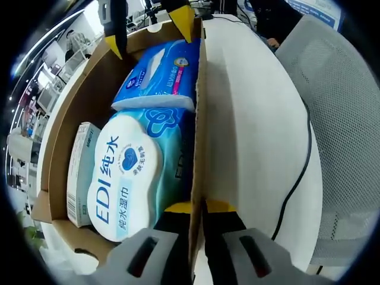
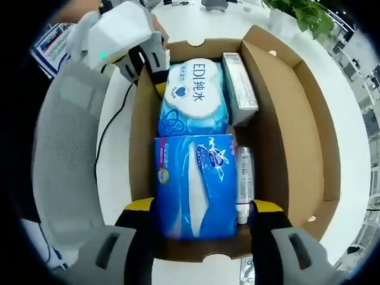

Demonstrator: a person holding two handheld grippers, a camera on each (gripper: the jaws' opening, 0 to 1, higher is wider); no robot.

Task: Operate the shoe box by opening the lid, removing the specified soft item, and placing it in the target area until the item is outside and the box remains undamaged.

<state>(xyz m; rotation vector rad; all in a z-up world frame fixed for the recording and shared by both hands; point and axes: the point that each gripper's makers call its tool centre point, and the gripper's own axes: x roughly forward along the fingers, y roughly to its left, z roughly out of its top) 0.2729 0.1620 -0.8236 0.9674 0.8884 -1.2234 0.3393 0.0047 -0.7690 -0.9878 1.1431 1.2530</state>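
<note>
Left gripper (image 1: 197,206) pinches the box wall (image 1: 198,119) at 6 o'clock; right gripper (image 2: 202,209) spread wide, seemingly straddling the tissue pack (image 2: 193,181).

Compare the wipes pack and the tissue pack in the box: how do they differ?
The wipes pack is teal with a white oval lid printed EDI; the tissue pack is darker blue with a white strip down its middle. The wipes pack lies at the box end near the left gripper; the tissue pack lies between the right gripper's open jaws. Both are soft packs lying flat, end to end.
</note>
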